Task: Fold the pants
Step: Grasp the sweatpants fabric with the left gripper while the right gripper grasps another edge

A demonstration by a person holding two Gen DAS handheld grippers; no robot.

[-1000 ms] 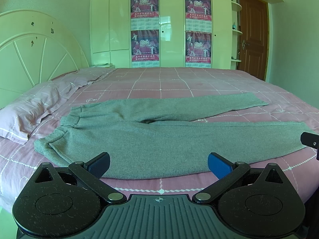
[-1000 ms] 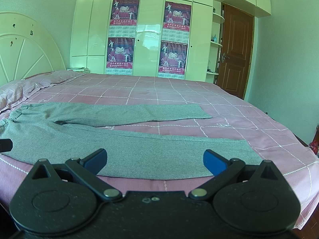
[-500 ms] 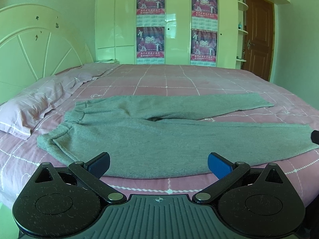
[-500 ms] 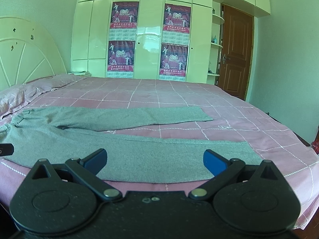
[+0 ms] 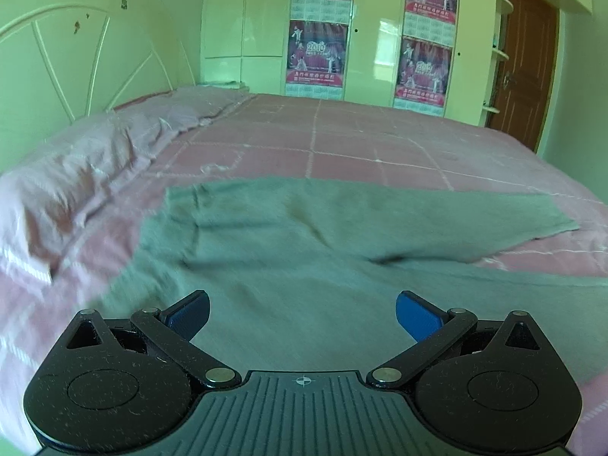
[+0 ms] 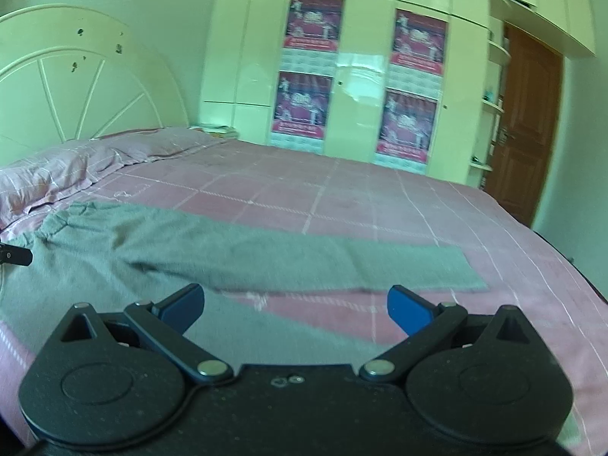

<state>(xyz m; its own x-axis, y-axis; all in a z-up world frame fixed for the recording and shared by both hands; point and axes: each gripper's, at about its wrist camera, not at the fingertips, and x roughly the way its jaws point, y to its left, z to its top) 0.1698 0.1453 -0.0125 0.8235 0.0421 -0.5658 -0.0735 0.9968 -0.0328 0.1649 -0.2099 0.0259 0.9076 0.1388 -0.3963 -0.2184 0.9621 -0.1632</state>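
Note:
Grey pants [image 5: 304,250] lie flat on the pink checked bed [image 5: 380,144], waistband to the left, legs spread in a V to the right. My left gripper [image 5: 302,313] is open and empty, low over the near leg close to the waistband. In the right wrist view the pants [image 6: 228,254] stretch from left to right. My right gripper [image 6: 294,309] is open and empty over the near leg, just short of the far leg's middle. The left gripper's tip [image 6: 15,256] shows at the left edge of that view.
A pink pillow [image 5: 64,182] lies at the left by the white headboard [image 5: 76,76]. White wardrobes with posters [image 5: 319,49] stand beyond the bed. A brown door [image 5: 526,68] is at the right. The bed's right edge [image 6: 570,266] drops off.
Both grippers have moved forward and lower over the pants, swinging left toward the waistband end. Both stay open. The pants have not moved.

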